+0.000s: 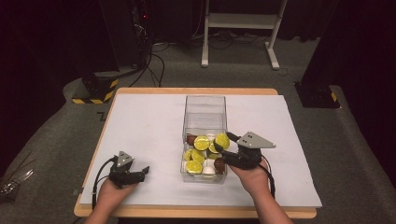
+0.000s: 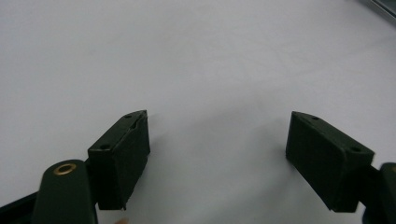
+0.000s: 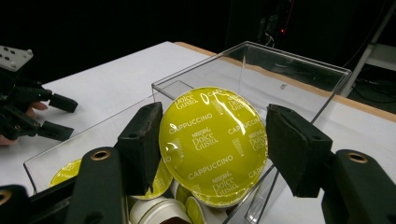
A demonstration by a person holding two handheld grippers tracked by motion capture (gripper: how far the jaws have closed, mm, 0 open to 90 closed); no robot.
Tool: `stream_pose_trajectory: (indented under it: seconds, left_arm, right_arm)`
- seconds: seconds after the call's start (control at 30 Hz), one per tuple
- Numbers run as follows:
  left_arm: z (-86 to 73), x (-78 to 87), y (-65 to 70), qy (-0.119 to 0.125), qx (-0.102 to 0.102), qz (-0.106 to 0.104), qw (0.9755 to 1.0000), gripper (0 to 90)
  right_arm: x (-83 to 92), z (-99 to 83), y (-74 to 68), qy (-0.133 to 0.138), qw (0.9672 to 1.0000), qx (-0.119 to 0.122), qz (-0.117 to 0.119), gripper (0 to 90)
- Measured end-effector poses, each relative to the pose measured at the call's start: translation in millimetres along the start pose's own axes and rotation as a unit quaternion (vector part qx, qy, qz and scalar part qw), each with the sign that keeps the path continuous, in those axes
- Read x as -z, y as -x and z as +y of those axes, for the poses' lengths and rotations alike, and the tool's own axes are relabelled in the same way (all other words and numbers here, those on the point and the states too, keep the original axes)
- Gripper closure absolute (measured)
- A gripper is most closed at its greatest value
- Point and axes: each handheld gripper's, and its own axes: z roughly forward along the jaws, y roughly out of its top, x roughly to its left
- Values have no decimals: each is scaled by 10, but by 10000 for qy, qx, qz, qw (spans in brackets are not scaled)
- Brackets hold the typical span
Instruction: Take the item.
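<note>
My right gripper (image 1: 223, 142) is shut on a yellow-lidded cappuccino capsule (image 1: 222, 140), held just above the near half of a clear plastic box (image 1: 205, 97). In the right gripper view the capsule's lid (image 3: 210, 154) faces the camera, tilted, and the gripper (image 3: 214, 140) clamps it by its sides over the box (image 3: 289, 60). Several more yellow-lidded, white and brown capsules (image 1: 198, 161) lie in the box's near end. My left gripper (image 1: 142, 172) rests low on the white sheet at the near left, open with nothing between its jaws (image 2: 217, 140). It also shows far left in the right gripper view (image 3: 63, 116).
A white sheet (image 1: 144, 126) covers most of the wooden table (image 1: 196, 91). The far half of the box holds nothing. Beyond the table stand a black-and-yellow striped base (image 1: 95, 91) at the left and a white frame's legs (image 1: 238, 28) on the grey floor.
</note>
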Motion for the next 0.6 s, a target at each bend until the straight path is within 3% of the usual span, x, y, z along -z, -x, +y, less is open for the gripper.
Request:
stream_pose_trajectory:
  seconds: [0.6]
  left_arm:
    - [0,1,0,-4,10,-4,10000,221]
  right_arm:
    - [198,-6,202,212,9991,-143,-335,386]
